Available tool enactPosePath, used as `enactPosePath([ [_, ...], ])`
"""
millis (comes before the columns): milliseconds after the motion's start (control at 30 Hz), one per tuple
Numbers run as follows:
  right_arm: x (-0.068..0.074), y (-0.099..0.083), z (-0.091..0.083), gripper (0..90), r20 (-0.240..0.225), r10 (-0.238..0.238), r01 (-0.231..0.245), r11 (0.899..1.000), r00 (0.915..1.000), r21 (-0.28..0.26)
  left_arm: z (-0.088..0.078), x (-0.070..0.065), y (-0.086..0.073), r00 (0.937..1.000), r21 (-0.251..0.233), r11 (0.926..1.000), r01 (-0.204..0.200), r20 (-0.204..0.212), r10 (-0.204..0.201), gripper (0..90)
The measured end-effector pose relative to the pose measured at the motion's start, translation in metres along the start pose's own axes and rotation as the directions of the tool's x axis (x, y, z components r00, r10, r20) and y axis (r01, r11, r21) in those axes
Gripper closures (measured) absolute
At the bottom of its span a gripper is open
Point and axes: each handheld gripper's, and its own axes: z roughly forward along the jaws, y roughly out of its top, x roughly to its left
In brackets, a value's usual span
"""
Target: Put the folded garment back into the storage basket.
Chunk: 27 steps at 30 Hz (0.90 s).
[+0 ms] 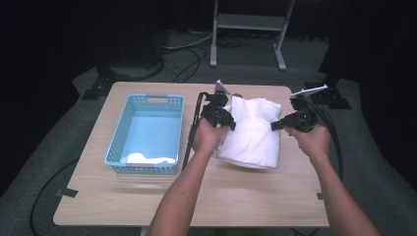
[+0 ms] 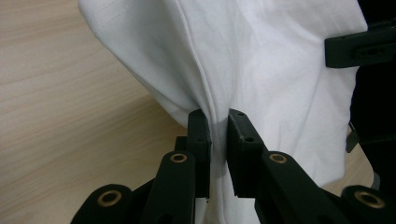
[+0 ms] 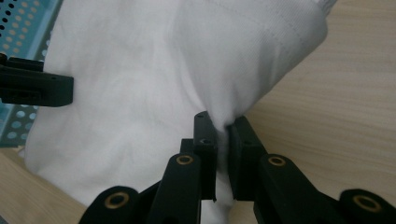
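Light falls from above onto the pale wooden tabletop (image 1: 147, 201), bright there, while the surrounding room sinks into near black. The folded white cloth (image 1: 253, 130) glares, its folds washed out in the high view. A soft shadow lies under the light blue perforated plastic basket (image 1: 129, 128). The high view is grainy and slightly soft. In both gripper views the near black jaws blur, the cloth (image 2: 261, 70) weave stays fairly sharp, and the wood grain softens toward the edges.
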Motion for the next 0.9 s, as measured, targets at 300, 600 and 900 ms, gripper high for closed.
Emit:
enactPosePath([
  [300, 0.009, 0.006, -0.009, 83.7, -0.02, 0.001, -0.001, 1.0, 0.9998, -0.025, -0.017, -0.003, 0.007, 0.9999, -0.007, 0.9999, -0.01, -0.005, 0.01, 81.1],
  [600, 0.022, 0.013, -0.014, 83.6, -0.059, 0.008, -0.01, 0.999, 0.9982, -0.043, -0.037, 0.006, 0.007, 1.0, -0.024, 0.9997, -0.005, -0.004, 0.005, 81.1],
  [900, 0.042, 0.019, -0.011, 83.6, -0.11, 0.002, -0.008, 0.998, 0.9939, -0.058, -0.06, 0.019, 0.003, 0.9997, -0.035, 0.9994, 0.003, -0.024, -0.004, 81.0],
])
